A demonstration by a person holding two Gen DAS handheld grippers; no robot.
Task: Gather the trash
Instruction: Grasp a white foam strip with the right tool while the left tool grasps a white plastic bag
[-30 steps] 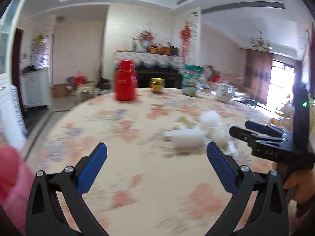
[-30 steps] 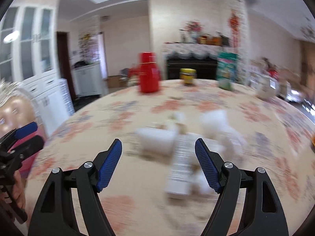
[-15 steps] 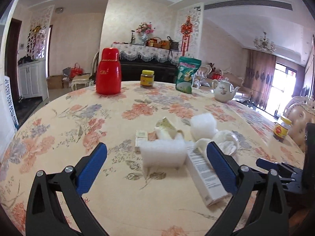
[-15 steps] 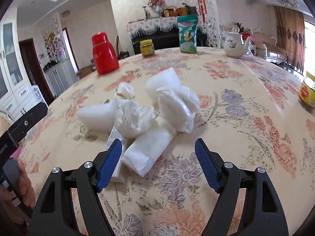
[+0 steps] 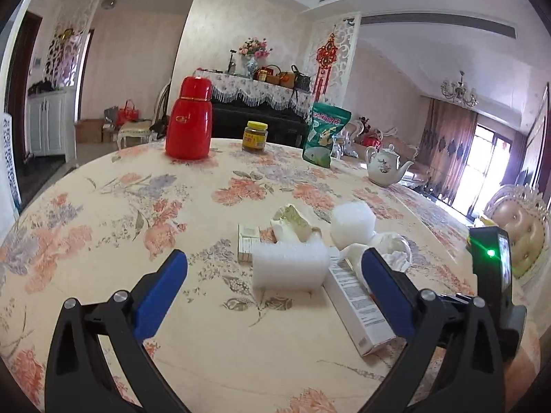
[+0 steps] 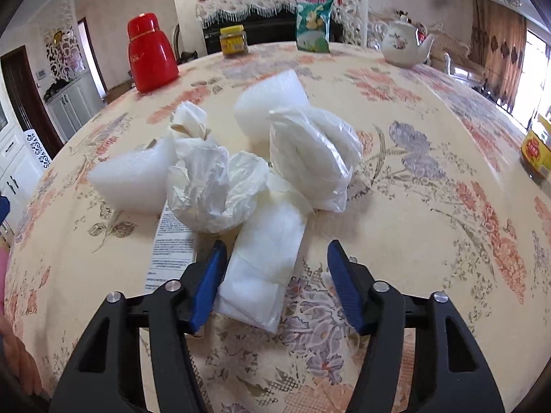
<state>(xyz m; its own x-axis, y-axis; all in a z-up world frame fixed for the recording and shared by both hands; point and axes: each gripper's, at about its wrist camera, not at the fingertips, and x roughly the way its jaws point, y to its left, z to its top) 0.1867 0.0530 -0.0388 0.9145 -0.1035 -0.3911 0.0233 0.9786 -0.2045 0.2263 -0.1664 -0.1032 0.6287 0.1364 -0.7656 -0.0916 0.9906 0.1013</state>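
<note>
A pile of trash lies on the flowered table (image 5: 103, 206): a white foam block (image 5: 289, 268), a long printed carton (image 5: 358, 306), a small box (image 5: 248, 246), a crumpled wrapper (image 5: 292, 225) and a second foam piece (image 5: 351, 222). My left gripper (image 5: 275, 292) is open and short of the foam block, holding nothing. My right gripper (image 6: 275, 275) points down at a flat white plastic packet (image 6: 265, 261). Its jaws are closing with the packet's near end between them; the right pad stands clear of it. Behind lie a crumpled plastic bag (image 6: 210, 192) and a clear filled bag (image 6: 316, 158).
A red flask (image 5: 189, 120), a yellow-lidded jar (image 5: 255, 136), a green snack bag (image 5: 325, 137) and a white teapot (image 5: 385, 168) stand along the far side. Another jar (image 6: 535, 151) stands at the right edge. A person's hand shows at the lower left of the right wrist view.
My right gripper has tipped down and come in close over the pile, and its jaws have narrowed around the white packet. The left gripper has drawn nearer to the foam block.
</note>
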